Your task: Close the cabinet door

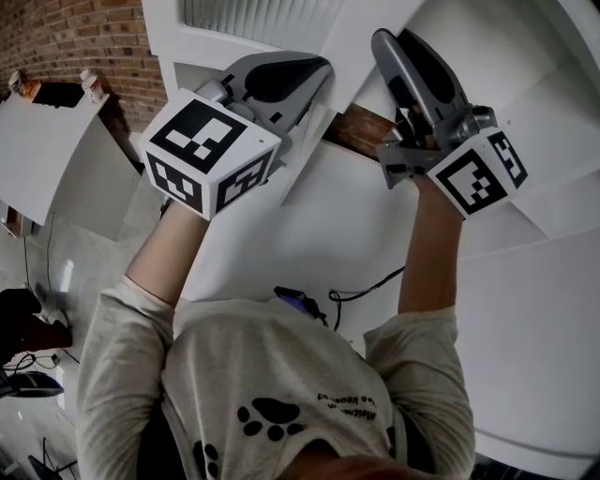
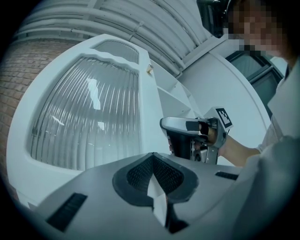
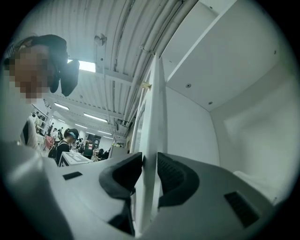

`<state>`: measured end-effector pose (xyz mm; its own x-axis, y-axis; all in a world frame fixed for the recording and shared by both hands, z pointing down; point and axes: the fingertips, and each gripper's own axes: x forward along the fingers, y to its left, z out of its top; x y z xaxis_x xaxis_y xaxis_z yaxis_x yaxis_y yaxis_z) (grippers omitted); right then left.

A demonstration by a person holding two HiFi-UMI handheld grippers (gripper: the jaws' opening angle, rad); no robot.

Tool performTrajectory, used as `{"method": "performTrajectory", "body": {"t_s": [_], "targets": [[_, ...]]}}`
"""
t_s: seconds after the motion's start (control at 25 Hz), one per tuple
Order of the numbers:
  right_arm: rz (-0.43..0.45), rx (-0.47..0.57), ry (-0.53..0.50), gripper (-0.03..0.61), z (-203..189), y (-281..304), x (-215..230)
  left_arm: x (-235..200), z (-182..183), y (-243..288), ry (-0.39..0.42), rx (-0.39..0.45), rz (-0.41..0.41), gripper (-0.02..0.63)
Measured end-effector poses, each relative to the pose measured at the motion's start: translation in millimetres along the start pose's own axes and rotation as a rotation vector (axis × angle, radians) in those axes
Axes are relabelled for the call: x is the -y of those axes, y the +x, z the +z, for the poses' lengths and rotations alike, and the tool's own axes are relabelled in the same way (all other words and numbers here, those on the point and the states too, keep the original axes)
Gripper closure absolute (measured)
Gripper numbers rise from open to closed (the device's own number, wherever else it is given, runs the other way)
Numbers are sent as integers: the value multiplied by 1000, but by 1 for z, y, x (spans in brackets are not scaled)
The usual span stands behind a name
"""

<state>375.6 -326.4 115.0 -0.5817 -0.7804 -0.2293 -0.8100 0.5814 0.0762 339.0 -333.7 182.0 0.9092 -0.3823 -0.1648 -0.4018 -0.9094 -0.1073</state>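
The white cabinet door (image 1: 251, 17) with its ribbed glass pane (image 2: 89, 117) stands swung out from the cabinet (image 1: 525, 281). My left gripper (image 1: 302, 94) is shut on a thin white edge of the door (image 2: 158, 199), low on the panel. My right gripper (image 1: 392, 49) sits astride the door's free edge (image 3: 151, 140). One jaw is on each face and the pads (image 3: 169, 173) stand close to it, with a thin dark gap at the left pad. The left gripper view shows the right gripper (image 2: 180, 125) beyond the door.
The cabinet's white inner walls and shelf (image 3: 243, 93) lie to the right of the door. A brick wall (image 1: 84, 37) and a white table (image 1: 47, 159) stand to the left. A dark cable (image 1: 366, 289) lies on the white surface near my body. People stand far off (image 3: 65, 140).
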Motion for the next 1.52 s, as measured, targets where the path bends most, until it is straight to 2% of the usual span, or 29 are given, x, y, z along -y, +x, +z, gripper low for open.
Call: {"method": "performTrajectory", "body": {"t_s": [0.36,0.64,0.88,1.08,1.24,1.52], "targets": [[-70,-23,-2,469,-8,-4,12,-19,-2,3,-18,13,7,604],[-114,-42,-17,474,-12,-11,17,-21,-2,8,1,12,4,604],[-185,-55,-41,496,-5,-44,-1,1,3,3,-2,14,-23,604],[-256,-61,-59,566,-5,-55,-14,0,2,3,13,2,-29,604],[-311,-44,-40,569,-4,-64,-26,-1,2,4,20,0,-27,604],[-400,-32,-29,569,-3,-80,-49,3,1,6,92,-20,-12,604]]}}
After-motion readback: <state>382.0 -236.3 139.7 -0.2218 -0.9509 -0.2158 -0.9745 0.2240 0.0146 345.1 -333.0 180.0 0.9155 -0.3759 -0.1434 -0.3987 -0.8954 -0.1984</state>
